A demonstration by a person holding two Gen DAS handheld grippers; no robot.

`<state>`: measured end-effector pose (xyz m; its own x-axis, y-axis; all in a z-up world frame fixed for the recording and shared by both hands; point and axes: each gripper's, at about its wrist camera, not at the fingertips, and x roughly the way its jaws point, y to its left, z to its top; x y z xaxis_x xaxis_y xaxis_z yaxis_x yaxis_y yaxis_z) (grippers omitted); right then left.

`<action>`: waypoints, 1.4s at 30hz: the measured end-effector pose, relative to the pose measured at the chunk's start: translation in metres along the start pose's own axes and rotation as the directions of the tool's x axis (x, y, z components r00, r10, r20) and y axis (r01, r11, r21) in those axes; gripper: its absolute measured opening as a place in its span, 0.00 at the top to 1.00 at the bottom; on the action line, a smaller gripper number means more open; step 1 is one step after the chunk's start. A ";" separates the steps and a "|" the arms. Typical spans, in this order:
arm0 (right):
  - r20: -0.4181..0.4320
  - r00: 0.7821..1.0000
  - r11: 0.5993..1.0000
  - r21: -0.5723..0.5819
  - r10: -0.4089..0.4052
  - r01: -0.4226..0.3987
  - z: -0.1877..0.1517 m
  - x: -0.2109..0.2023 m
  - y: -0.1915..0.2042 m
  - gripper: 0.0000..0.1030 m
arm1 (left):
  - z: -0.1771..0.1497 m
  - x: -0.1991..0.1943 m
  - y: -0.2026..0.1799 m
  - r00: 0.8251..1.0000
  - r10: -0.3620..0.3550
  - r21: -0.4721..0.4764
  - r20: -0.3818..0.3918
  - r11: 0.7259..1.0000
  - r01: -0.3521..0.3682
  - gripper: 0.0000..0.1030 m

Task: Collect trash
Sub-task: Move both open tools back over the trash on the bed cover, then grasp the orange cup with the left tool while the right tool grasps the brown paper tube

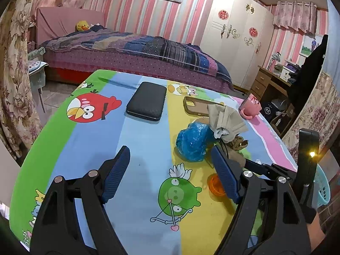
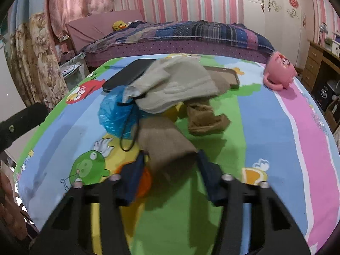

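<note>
A heap of trash lies on the cartoon-print tablecloth [image 1: 89, 148]: a crumpled blue plastic bag [image 1: 194, 142] [image 2: 114, 114], a beige face mask [image 1: 226, 121] [image 2: 176, 87] on top with its black ear loop hanging, and brown crumpled paper [image 2: 167, 146]. A second brown scrap [image 2: 205, 119] lies just behind. My right gripper [image 2: 171, 161] is shut on the near end of the brown paper, which fills the gap between its pads. An orange cap [image 1: 215, 184] [image 2: 144, 182] sits by its left finger. My left gripper [image 1: 170, 152] stands open over bare cloth, left of the heap, with nothing between its fingers.
A black case [image 1: 147, 101] and a tan phone case [image 1: 197, 105] lie behind the heap. A pink mug [image 1: 250, 106] [image 2: 279, 72] lies tipped near the right edge. A teal basket [image 1: 322, 189] shows off the table's right side. A bed stands behind the table.
</note>
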<state>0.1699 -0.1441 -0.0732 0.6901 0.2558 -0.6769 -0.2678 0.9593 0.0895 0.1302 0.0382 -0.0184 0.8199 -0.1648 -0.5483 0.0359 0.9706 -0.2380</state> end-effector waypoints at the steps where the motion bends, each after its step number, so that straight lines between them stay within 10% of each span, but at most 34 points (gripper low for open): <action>1: 0.000 1.000 1.000 0.010 0.009 -0.009 0.000 -0.002 -0.003 0.58 | -0.001 0.000 -0.001 1.000 -0.003 0.002 -0.002 1.000 0.003 0.25; 4: 0.000 1.000 1.000 -0.005 0.001 -0.001 -0.003 -0.007 -0.008 0.84 | -0.003 0.002 -0.005 1.000 -0.003 0.015 -0.011 1.000 0.003 0.25; 14: 0.073 0.996 0.999 0.008 0.046 -0.047 -0.028 -0.062 -0.034 0.94 | -0.019 0.015 -0.027 0.997 -0.023 0.084 -0.072 0.996 0.029 0.25; 17: 0.094 0.995 1.000 -0.018 0.025 -0.024 -0.025 -0.059 -0.032 0.83 | -0.023 0.017 -0.032 0.997 -0.003 0.110 -0.082 0.994 0.012 0.25; 19: 0.121 0.993 1.000 -0.009 0.011 -0.010 -0.022 -0.053 -0.031 0.22 | -0.023 0.019 -0.029 0.996 0.001 0.092 -0.086 0.996 0.007 0.25; 36: 0.015 1.000 0.983 0.184 -0.010 0.007 0.007 0.006 -0.022 0.21 | -0.021 0.018 -0.031 0.997 0.000 0.083 -0.074 0.997 0.006 0.25; 42: 0.031 0.999 0.985 0.167 0.038 -0.042 0.004 -0.001 -0.027 0.53 | -0.023 0.018 -0.031 0.997 -0.004 0.083 -0.076 0.996 0.011 0.25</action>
<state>0.1793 -0.1694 -0.0718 0.6997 0.2955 -0.6505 -0.1806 0.9541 0.2391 0.1307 0.0011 -0.0388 0.7742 -0.1818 -0.6063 0.0921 0.9800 -0.1763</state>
